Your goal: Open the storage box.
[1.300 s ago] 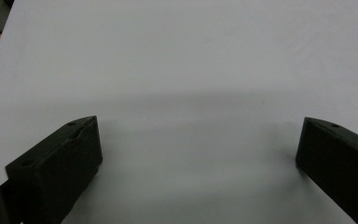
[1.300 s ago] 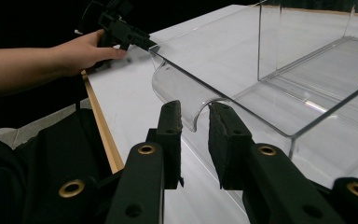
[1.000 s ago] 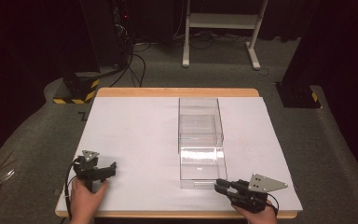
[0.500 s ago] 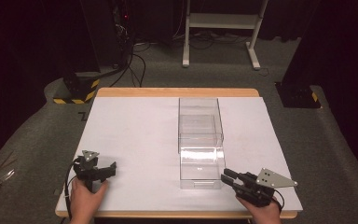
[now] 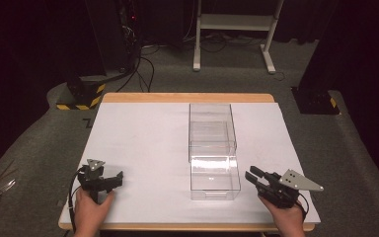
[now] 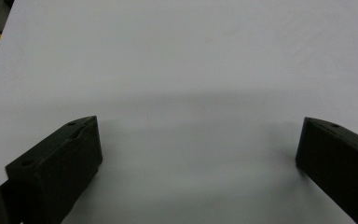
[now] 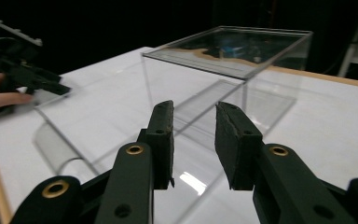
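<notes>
Plastic, clear and colourless, makes up the long rectangular drawer box [image 5: 212, 148] that stands right of centre in the high view on the white-covered table [image 5: 138, 148], its inner tray drawn partly out toward the lower edge of the frame. That open end faces the person, which is likely why both hands wait at the bottom of the frame.

The right black two-jaw gripper [image 5: 252, 177], with a grey three-cornered plate on top, sits at the lower right of the high view, just beside the tray's near right corner and pointing at it. In the right gripper view, its jaws [image 7: 193, 140] stand a narrow way apart with nothing between them; the pads press on nothing. They have just been opening, and the gap looks suited to taking a thin clear wall edge-on, so I judge it is lining up on the tray's front.

The left black two-jaw gripper [image 5: 112, 178] rests at the lower left, well apart from the box. In the left gripper view [image 6: 198, 140] its jaws are spread wide over bare white table, apparently parked until needed.
</notes>
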Available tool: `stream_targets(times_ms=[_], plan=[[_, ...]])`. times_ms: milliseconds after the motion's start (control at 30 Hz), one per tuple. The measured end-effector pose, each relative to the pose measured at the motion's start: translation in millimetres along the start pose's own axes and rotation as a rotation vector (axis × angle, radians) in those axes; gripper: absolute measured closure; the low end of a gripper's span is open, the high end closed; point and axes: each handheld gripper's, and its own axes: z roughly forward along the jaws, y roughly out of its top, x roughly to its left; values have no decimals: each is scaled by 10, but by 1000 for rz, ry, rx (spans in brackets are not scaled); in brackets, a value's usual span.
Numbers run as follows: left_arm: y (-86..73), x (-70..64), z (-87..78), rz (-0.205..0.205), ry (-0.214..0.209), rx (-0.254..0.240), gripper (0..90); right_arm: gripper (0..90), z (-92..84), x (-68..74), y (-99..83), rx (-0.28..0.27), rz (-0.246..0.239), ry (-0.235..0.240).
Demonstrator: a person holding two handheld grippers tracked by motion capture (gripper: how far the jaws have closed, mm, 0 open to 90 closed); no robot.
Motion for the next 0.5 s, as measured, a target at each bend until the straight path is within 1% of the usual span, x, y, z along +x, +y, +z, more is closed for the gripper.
stream_targets(times_ms=[133,233,300,333,367,400,500], plan=[[0,0,0,0,0,0,4,649,5,-93,-9,19,-1,-69],[0,0,0,0,0,0,4,634,7,-177,-40,49,15,-142],[0,0,0,0,0,0,4,622,16,-212,-63,67,16,-180],[0,0,0,0,0,0,4,617,26,-235,-81,84,13,-209],[0,0,0,0,0,0,4,610,32,-251,-92,95,15,-224],[0,0,0,0,0,0,4,593,50,-279,-114,119,18,-259],[0,0,0,0,0,0,4,568,89,-327,-156,167,26,-326]])
